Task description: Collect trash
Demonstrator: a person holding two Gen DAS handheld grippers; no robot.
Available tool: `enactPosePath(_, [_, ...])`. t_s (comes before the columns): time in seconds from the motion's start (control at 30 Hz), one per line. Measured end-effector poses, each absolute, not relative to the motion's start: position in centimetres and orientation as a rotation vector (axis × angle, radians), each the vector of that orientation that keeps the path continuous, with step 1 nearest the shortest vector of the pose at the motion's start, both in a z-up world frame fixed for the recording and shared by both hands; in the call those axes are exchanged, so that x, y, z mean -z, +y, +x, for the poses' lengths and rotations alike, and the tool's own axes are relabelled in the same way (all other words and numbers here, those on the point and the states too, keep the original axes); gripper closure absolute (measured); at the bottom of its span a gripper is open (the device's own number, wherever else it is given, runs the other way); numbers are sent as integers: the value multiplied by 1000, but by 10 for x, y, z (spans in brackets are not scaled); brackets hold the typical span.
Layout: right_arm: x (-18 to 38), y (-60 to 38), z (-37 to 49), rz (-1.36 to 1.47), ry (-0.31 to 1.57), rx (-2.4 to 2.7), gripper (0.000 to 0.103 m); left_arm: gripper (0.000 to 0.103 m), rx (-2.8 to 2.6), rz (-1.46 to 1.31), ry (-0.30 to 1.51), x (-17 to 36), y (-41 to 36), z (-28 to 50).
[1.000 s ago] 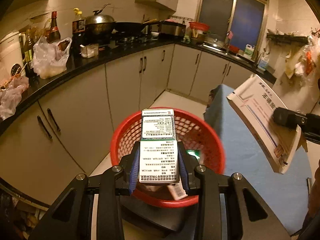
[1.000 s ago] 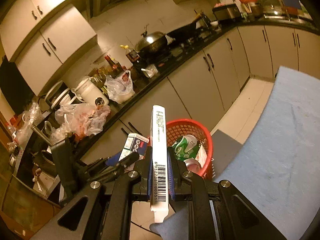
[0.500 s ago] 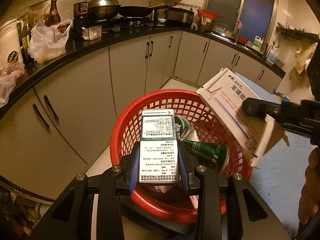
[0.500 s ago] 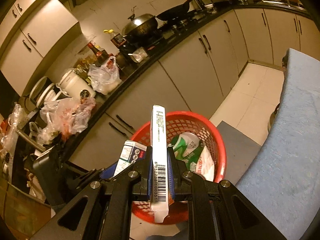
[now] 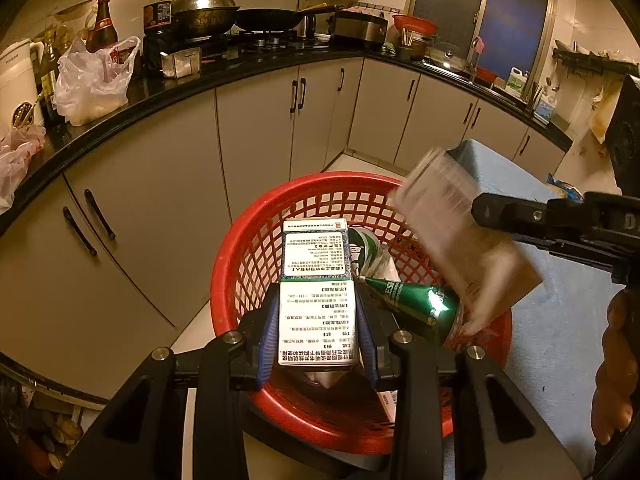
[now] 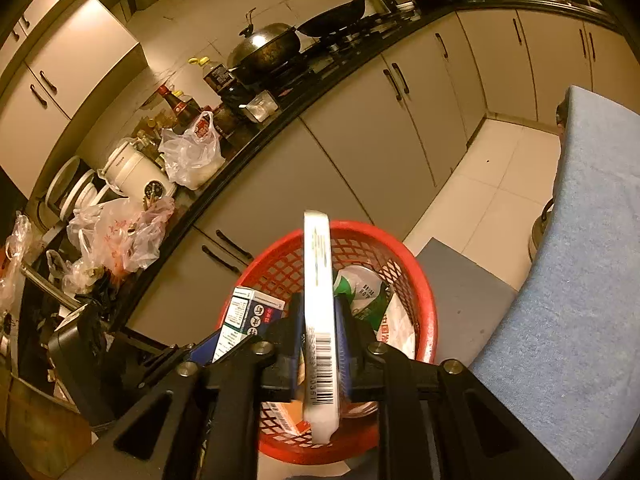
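Observation:
A red mesh basket (image 5: 256,248) stands on the floor below both grippers; it also shows in the right wrist view (image 6: 424,288). A green can (image 5: 416,304) and other packaging lie in it. My left gripper (image 5: 316,316) is shut on a small white medicine box (image 5: 316,292) held over the basket. My right gripper (image 6: 320,328) has its jaws slightly apart around a flat white carton (image 6: 318,300) seen edge-on. In the left wrist view that carton (image 5: 460,236) is blurred and tilts down over the basket's right rim.
A blue-covered table (image 6: 592,280) lies to the right of the basket. Grey cabinets (image 5: 256,128) under a black counter with bags, bottles and pans curve behind it. Tiled floor (image 6: 480,192) lies between cabinets and table.
Both grippers came lower and closer over the basket. The right gripper's jaws have eased apart and its flat carton is blurred, slipping down toward the basket.

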State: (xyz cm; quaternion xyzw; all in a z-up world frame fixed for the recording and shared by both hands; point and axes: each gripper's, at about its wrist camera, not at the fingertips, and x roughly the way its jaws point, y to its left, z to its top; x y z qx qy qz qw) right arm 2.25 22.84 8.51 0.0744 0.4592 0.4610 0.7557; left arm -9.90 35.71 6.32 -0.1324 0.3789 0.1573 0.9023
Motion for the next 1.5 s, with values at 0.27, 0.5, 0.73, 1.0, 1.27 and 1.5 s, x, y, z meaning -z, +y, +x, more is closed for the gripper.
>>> enactPosePath(0.27, [-94,218,18,178,974,-1008,66,59,-332,-266,778,-69,354,-102])
enactPosePath(0.5, [-104,197,12,197,946,-987,60,39,-363,-250,744,-77,348,-109])
enactPosePath(0.73, [-120,176,-1,160,876,-926,33,18,-478,-214,688,-91,341,-121])
enactPosePath(1.0, [-124,154,-23,76,809,-831,12,7,-642,-131,671,-95,327,-132])
enactPosePath(1.27, [-122,115,-56,-40,720,-695,10,4,-769,78,755,-93,286,-137])
enactPosePath(1.5, [-125,72,-114,-93,591,-612,5,4,-670,-12,643,-93,252,-191])
